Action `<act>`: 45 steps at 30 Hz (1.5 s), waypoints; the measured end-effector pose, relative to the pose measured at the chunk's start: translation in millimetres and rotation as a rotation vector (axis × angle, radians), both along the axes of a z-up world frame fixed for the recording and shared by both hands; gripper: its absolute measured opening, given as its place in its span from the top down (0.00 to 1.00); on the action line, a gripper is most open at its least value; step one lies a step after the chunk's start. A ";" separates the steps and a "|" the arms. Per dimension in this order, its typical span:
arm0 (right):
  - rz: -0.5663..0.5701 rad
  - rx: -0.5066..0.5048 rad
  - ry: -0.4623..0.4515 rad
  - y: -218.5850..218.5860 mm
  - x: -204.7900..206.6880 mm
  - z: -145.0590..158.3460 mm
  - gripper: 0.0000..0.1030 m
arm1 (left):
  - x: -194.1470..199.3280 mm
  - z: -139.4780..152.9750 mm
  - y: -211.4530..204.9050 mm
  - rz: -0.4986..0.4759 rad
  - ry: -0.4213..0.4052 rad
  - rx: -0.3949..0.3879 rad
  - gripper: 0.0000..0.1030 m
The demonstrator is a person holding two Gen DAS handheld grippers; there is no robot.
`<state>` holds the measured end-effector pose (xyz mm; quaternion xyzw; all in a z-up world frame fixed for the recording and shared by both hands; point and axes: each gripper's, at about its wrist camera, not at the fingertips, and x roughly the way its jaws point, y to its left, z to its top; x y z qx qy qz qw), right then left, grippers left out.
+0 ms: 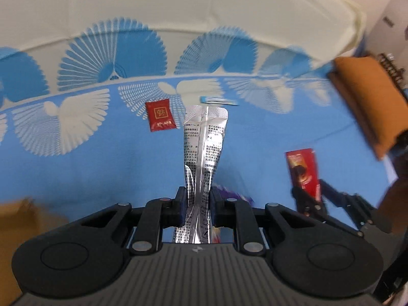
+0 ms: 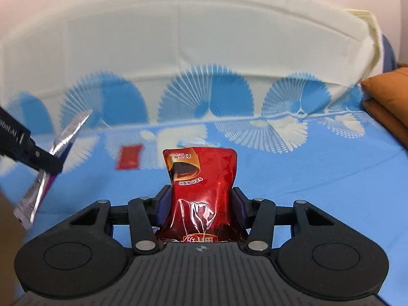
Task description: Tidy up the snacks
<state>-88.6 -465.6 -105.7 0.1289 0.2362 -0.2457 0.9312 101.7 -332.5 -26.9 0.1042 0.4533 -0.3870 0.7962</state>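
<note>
Tilting down over the bed (image 1: 76, 165), left gripper (image 1: 198, 204) pinching silver sachet (image 1: 204, 137) — right gripper (image 2: 200, 204) clamping red pouch (image 2: 201, 178).

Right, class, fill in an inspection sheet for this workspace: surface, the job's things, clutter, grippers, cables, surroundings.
Surface: blue bedsheet with white fan pattern.
Job's things: silver sachet and red pouch held up; small red packet and blue stick packet lying on the sheet.
Clutter: purple wrapper, partly hidden.
Grippers: left gripper shut on the silver sachet; right gripper shut on the red pouch.
Cables: nothing seen.
Surroundings: orange cushion; cardboard box, blurred.
</note>
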 end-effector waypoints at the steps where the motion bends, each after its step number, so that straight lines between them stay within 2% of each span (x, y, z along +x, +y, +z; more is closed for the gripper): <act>1: 0.010 0.007 -0.013 12.0 -10.5 7.4 0.49 | -15.2 9.9 17.2 -0.002 -0.005 -0.013 0.81; 6: 0.074 0.061 -0.054 88.6 -69.0 44.5 0.49 | -83.8 41.9 102.4 0.035 -0.024 -0.042 0.81; 11: 0.195 0.135 -0.075 162.7 -106.8 65.6 0.49 | -143.7 57.3 197.2 0.126 -0.061 -0.022 0.81; 14: 0.282 0.160 -0.061 207.3 -122.9 70.6 0.49 | -172.3 58.0 253.2 0.215 -0.092 0.000 0.81; 18: 0.400 0.197 -0.016 259.7 -135.4 71.5 0.49 | -197.4 52.7 318.4 0.313 -0.072 -0.004 0.81; 22: 0.477 0.149 0.009 301.4 -146.7 78.6 0.49 | -218.8 49.5 365.7 0.377 -0.086 -0.027 0.81; 25: 0.501 0.104 0.004 325.9 -157.8 87.3 0.49 | -232.4 49.3 387.9 0.386 -0.090 -0.055 0.81; 30: 0.495 0.053 -0.010 343.0 -175.3 96.9 0.49 | -248.0 49.5 402.4 0.386 -0.101 -0.100 0.81; 45: 0.493 -0.009 -0.010 356.6 -185.4 101.9 0.49 | -263.6 51.7 423.3 0.394 -0.102 -0.159 0.81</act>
